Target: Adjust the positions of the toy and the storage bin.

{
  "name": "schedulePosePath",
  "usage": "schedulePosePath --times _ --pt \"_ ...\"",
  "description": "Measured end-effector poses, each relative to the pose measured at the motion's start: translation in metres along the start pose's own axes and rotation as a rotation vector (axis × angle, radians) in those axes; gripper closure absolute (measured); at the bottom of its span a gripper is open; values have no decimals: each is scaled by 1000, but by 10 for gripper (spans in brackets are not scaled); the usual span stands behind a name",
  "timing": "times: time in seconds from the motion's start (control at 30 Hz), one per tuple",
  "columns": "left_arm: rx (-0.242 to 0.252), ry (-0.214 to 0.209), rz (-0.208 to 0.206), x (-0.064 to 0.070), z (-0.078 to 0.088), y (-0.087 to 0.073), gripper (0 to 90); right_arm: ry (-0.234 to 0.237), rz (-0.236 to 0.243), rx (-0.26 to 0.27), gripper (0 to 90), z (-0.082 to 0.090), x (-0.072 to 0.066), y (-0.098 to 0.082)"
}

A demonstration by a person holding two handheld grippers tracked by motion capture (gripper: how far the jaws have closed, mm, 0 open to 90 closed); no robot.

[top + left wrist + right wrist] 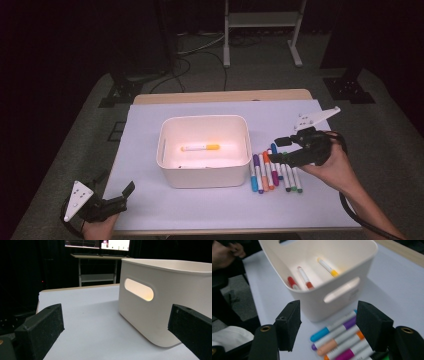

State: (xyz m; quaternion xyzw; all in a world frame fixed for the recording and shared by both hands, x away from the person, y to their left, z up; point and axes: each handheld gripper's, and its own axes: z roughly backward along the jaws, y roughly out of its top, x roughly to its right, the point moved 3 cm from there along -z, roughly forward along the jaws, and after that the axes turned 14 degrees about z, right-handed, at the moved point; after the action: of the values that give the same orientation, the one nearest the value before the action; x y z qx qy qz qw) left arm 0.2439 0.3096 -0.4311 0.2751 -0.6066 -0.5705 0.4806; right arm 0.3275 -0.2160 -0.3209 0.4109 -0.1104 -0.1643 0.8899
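High view: white plastic bin (204,150) mid-desk, yellow-capped marker (200,147) inside; row of coloured markers (275,172) just right.
Left gripper (115,332) view: jaws wide, empty, near desk's front-left corner.
Right gripper (334,327) view: jaws wide, empty, over row.

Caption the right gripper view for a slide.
Open right gripper hovers over a row of markers beside a white bin.

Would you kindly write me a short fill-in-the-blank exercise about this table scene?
1. The yellow-capped marker lies inside the white ____.
2. The row of markers lies on the table, ____ the bin.
3. The right tongs hang over the row with jaws ____.
4. The left tongs hold ____.

Missing words: bin; outside; open; nothing
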Motion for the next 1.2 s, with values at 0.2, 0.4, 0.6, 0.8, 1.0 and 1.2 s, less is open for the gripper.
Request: schedulePosePath --times 0.2,0.4,0.6,0.8,1.0,1.2 --pt "1 2 -2 1 0 0 0 -68 -63 -53 338 -2 7 -40" --pt "1 4 -1 0 0 0 0 -89 -125 -94 339 -10 13 -73" --pt "4 4 0 0 1 0 0 -114 -182 -121 341 -19 19 -98" --pt "5 3 -1 0 1 0 0 -149 -224 -134 359 -24 25 -117" --pt "5 3 -1 0 0 0 0 -188 -270 -142 398 -28 30 -133" --pt "4 4 -1 0 0 0 0 -234 -297 -170 464 -36 34 -144"
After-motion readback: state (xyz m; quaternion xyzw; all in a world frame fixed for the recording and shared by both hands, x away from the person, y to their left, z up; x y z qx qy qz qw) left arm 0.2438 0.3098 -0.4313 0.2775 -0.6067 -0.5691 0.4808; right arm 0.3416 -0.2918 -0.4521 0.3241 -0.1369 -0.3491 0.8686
